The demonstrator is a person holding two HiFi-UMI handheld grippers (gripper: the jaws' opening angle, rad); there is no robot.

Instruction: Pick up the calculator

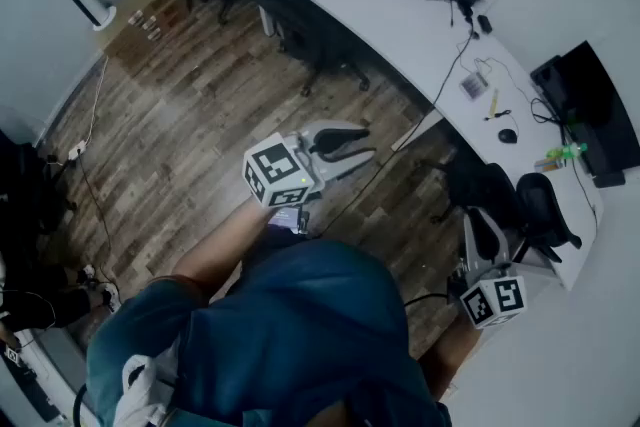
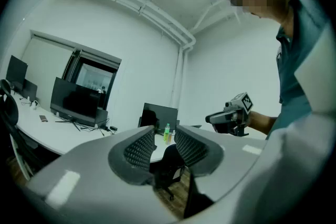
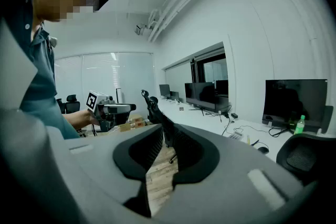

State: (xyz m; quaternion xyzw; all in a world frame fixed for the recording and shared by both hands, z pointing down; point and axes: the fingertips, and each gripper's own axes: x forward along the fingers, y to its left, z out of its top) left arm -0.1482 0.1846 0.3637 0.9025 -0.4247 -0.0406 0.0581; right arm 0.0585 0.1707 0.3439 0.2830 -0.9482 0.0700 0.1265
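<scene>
The calculator (image 1: 473, 86) is a small grey slab lying on the long white curved desk (image 1: 400, 15), between a cable and a yellow pen; the right gripper view shows the calculator (image 3: 235, 135) far off on the desk. My left gripper (image 1: 362, 143) is held in mid-air over the wooden floor, well short of the desk, its jaws a little apart with nothing between them (image 2: 165, 136). My right gripper (image 1: 482, 215) hovers lower right beside two dark office chairs, jaws slightly apart and empty (image 3: 167, 134). Neither gripper touches anything.
A mouse (image 1: 508, 136), a green bottle (image 1: 565, 153) and dark monitors (image 1: 590, 110) sit on the desk right of the calculator. Black office chairs (image 1: 510, 200) stand close to my right gripper, more chairs (image 1: 285, 5) line the desk. A cardboard box (image 1: 145, 20) rests on the floor.
</scene>
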